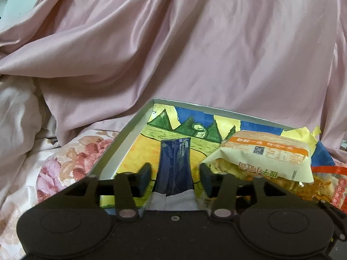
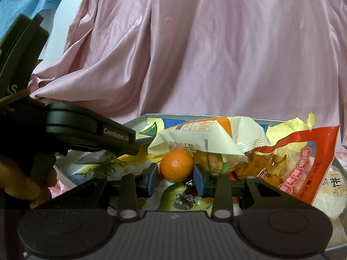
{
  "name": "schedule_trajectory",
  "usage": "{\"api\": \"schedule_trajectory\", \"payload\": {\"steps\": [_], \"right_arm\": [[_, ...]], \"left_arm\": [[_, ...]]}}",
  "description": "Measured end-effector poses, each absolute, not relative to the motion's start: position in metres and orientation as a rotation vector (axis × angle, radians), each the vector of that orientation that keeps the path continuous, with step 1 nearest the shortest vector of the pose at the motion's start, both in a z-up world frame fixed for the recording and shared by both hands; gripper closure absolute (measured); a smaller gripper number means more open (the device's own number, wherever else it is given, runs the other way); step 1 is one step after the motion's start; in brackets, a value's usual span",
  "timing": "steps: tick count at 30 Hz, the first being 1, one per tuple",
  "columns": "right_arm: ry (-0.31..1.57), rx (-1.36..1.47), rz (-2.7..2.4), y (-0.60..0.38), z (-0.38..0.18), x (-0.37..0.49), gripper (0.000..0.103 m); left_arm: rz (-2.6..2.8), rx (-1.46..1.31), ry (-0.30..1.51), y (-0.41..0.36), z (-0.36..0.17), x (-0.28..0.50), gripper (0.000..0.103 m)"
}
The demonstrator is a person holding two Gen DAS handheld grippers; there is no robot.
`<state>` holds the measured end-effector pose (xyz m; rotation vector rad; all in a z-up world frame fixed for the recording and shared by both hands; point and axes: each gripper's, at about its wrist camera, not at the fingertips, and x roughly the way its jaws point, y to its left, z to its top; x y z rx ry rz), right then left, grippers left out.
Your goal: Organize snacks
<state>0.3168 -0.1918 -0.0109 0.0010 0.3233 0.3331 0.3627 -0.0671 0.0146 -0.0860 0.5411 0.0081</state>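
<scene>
A shallow box (image 1: 121,143) with a painted landscape on its bottom lies on the bed. Lengthwise between the pads of my left gripper (image 1: 175,173) lies a dark blue snack packet (image 1: 174,162). The jaws are open, with a gap on each side of it. To its right, a cream and orange bread packet (image 1: 266,158) rests on the pile. In the right wrist view a small orange (image 2: 176,166) sits between the blue pads of my right gripper (image 2: 176,177), with a thin gap at the left pad. Behind it are the cream packet (image 2: 206,138) and a red-edged clear packet (image 2: 303,162).
Pink satin cloth (image 1: 173,43) rises behind the box, and floral bedding (image 1: 65,162) lies to its left. In the right wrist view, a hand (image 2: 19,184) holds the left tool's black body (image 2: 86,130) at the left. A green packet (image 2: 186,199) lies under the orange.
</scene>
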Motion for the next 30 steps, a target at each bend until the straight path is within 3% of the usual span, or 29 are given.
{"api": "schedule_trajectory", "payload": {"steps": [3, 12, 18, 30], "right_arm": [[0.32, -0.009, 0.342, -0.19, -0.011, 0.315, 0.047], [0.303, -0.051, 0.345, -0.181, -0.011, 0.307, 0.031], [0.279, -0.056, 0.356, -0.179, -0.007, 0.298, 0.014], [0.221, -0.063, 0.343, -0.183, 0.009, 0.277, 0.0]], "left_arm": [[0.026, -0.076, 0.52, -0.07, 0.017, 0.358, 0.029], [0.034, -0.045, 0.478, -0.073, 0.029, 0.348, 0.007], [0.042, -0.04, 0.46, -0.072, 0.036, 0.338, 0.002], [0.075, -0.077, 0.43, -0.058, 0.052, 0.315, 0.001]]}}
